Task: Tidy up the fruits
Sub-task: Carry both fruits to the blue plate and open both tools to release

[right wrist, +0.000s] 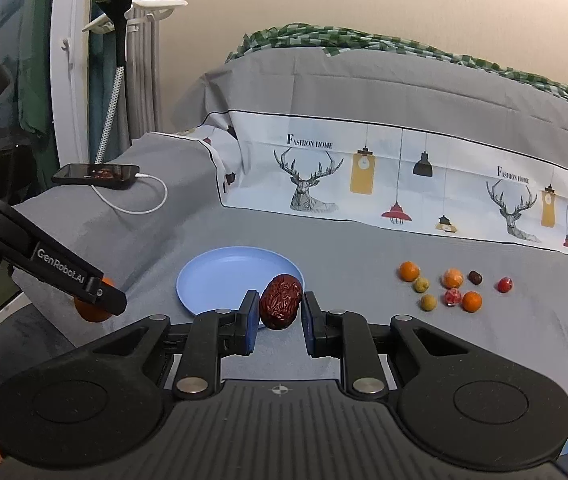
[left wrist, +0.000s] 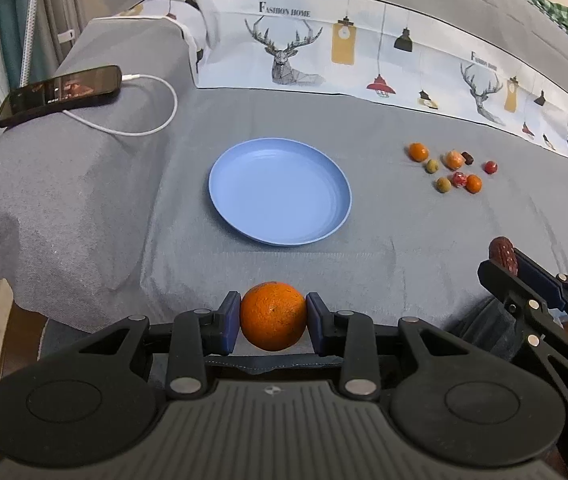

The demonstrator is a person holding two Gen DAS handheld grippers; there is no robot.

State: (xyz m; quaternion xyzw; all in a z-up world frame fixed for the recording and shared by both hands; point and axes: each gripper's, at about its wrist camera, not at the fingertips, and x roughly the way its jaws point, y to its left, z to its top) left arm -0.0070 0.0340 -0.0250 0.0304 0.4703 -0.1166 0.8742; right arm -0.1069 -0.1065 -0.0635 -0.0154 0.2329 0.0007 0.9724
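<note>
Black tool point(left wrist: 273, 322), blue pads point(left wrist: 229, 322)

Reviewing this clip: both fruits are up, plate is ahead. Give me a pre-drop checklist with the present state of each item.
1. Orange clamped between the left gripper fingers: ok.
2. Red date pinched in the right gripper: ok.
3. Blue plate bare, room for both: ok.
4. Either fruit already above the plate: not ok, both short of its near rim.
5. Loose fruits clear of the path: ok, off to the plate's right.
6. Date grip secure: cannot tell.

orange point(left wrist: 272, 316): clamped, aloft | wrinkled red date point(right wrist: 280, 301): clamped, aloft | blue plate point(left wrist: 279, 192): empty
</note>
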